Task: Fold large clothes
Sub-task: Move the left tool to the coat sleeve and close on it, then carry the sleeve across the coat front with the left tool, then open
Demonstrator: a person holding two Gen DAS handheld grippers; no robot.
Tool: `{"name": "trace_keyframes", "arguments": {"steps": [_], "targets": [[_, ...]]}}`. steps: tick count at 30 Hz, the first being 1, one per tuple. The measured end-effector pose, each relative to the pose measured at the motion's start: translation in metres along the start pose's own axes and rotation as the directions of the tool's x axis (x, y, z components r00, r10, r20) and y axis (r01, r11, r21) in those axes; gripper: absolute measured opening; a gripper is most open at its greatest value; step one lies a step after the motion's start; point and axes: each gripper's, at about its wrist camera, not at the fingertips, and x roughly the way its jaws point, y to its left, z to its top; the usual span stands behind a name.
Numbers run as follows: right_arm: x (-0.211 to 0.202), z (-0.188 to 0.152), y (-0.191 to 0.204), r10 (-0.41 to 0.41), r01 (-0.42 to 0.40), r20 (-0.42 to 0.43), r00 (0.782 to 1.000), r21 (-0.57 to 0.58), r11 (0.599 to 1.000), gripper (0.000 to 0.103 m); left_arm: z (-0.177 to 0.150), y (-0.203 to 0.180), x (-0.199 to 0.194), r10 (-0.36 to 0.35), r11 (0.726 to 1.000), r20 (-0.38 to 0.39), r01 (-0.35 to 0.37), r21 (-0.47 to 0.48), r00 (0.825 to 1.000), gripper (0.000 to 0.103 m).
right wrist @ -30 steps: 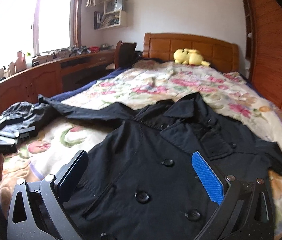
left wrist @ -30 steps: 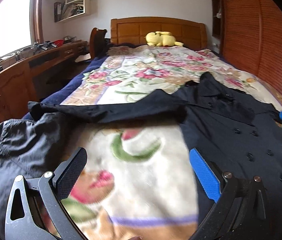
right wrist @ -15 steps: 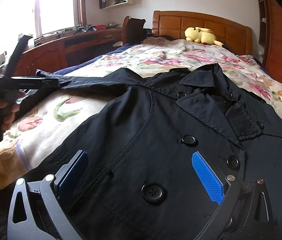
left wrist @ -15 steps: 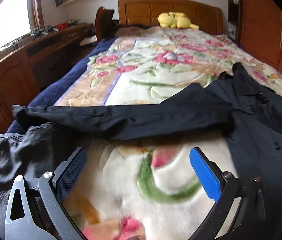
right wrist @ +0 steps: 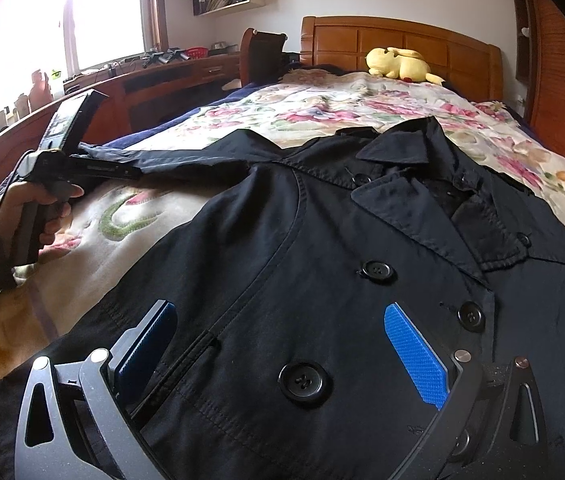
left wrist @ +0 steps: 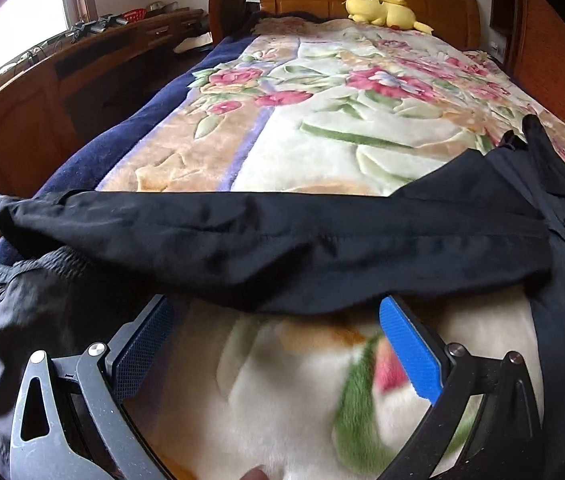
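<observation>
A black double-breasted coat [right wrist: 322, 280] lies face up on the floral bed, collar toward the headboard. Its left sleeve [left wrist: 262, 240] stretches straight out across the blanket to the bed's left edge. My left gripper [left wrist: 274, 312] is open and empty, its tips just short of the sleeve's near edge; it also shows in the right wrist view [right wrist: 130, 172], held in a hand and reaching the sleeve. My right gripper [right wrist: 282, 312] is open and empty, low over the coat's buttoned front.
A dark grey garment [left wrist: 22, 320] lies bunched at the bed's left edge. A yellow plush toy [right wrist: 400, 64] sits by the wooden headboard [right wrist: 402, 44]. A wooden desk [left wrist: 42, 100] runs along the left; a wooden panel wall [left wrist: 554, 52] stands on the right.
My left gripper has moved forward to the outstretched sleeve. My right gripper has dropped lower and closer over the coat's front. Both stay open.
</observation>
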Motion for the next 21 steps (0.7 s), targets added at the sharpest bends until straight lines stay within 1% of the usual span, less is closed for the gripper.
{"name": "trace_keyframes", "arguments": {"steps": [3, 4, 5, 6, 7, 9, 10, 11, 12, 13, 15, 17, 18, 21], "targets": [[0.000, -0.001, 0.000, -0.001, 0.002, 0.002, 1.000, -0.003, 1.000, 0.103, 0.004, 0.006, 0.008, -0.051, 0.998, -0.019, 0.050, -0.043, 0.999, 0.103], [0.000, -0.001, 0.000, -0.002, 0.002, 0.002, 1.000, -0.004, 1.000, 0.103, 0.005, 0.007, 0.011, -0.056, 0.997, -0.026, 0.054, -0.056, 0.998, 0.103], [0.000, -0.001, 0.000, -0.003, 0.003, 0.002, 1.000, -0.005, 1.000, 0.103, 0.006, 0.008, 0.013, -0.063, 0.996, -0.032, 0.061, -0.062, 0.998, 0.100], [0.000, -0.001, 0.000, -0.003, 0.003, 0.003, 1.000, -0.005, 1.000, 0.103, 0.006, 0.008, 0.014, -0.078, 0.995, -0.033, 0.076, -0.066, 0.996, 0.094], [0.001, -0.002, 0.000, -0.003, 0.003, 0.002, 1.000, -0.005, 1.000, 0.103, 0.006, 0.008, 0.016, -0.093, 0.993, -0.039, 0.090, -0.070, 0.995, 0.091], [0.000, -0.002, 0.000, -0.003, 0.003, 0.003, 1.000, -0.005, 1.000, 0.103, 0.006, 0.009, 0.018, -0.115, 0.990, -0.047, 0.111, -0.084, 0.992, 0.074], [0.000, -0.001, 0.000, -0.003, 0.003, 0.003, 1.000, -0.005, 1.000, 0.103, 0.006, 0.010, 0.019, -0.121, 0.989, -0.046, 0.117, -0.092, 0.992, 0.069], [0.000, -0.001, 0.000, -0.003, 0.003, 0.003, 1.000, -0.005, 1.000, 0.103, 0.007, 0.010, 0.019, -0.125, 0.988, -0.042, 0.120, -0.099, 0.991, 0.059], [0.000, -0.001, 0.001, -0.003, 0.003, 0.003, 1.000, -0.006, 1.000, 0.103, 0.007, 0.012, 0.019, -0.134, 0.986, -0.040, 0.129, -0.108, 0.990, 0.046], [0.000, -0.001, 0.000, -0.003, 0.003, 0.002, 1.000, -0.006, 1.000, 0.103, 0.007, 0.012, 0.020, -0.141, 0.984, -0.043, 0.136, -0.112, 0.989, 0.041], [0.001, -0.002, 0.000, -0.004, 0.004, 0.002, 1.000, -0.008, 1.000, 0.103, 0.008, 0.010, 0.023, -0.145, 0.986, -0.056, 0.140, -0.090, 0.988, 0.024], [0.001, -0.002, 0.001, -0.007, 0.007, 0.003, 1.000, -0.009, 1.000, 0.103, 0.010, 0.006, 0.021, -0.145, 0.988, -0.052, 0.142, -0.054, 0.988, 0.011], [0.001, -0.002, 0.001, -0.008, 0.008, 0.004, 1.000, -0.010, 1.000, 0.103, 0.011, 0.005, 0.019, -0.141, 0.989, -0.051, 0.139, -0.041, 0.989, 0.007], [0.001, -0.002, 0.001, -0.008, 0.008, 0.003, 1.000, -0.010, 1.000, 0.103, 0.016, -0.004, 0.008, -0.104, 0.994, -0.027, 0.104, 0.014, 0.994, 0.003]]}}
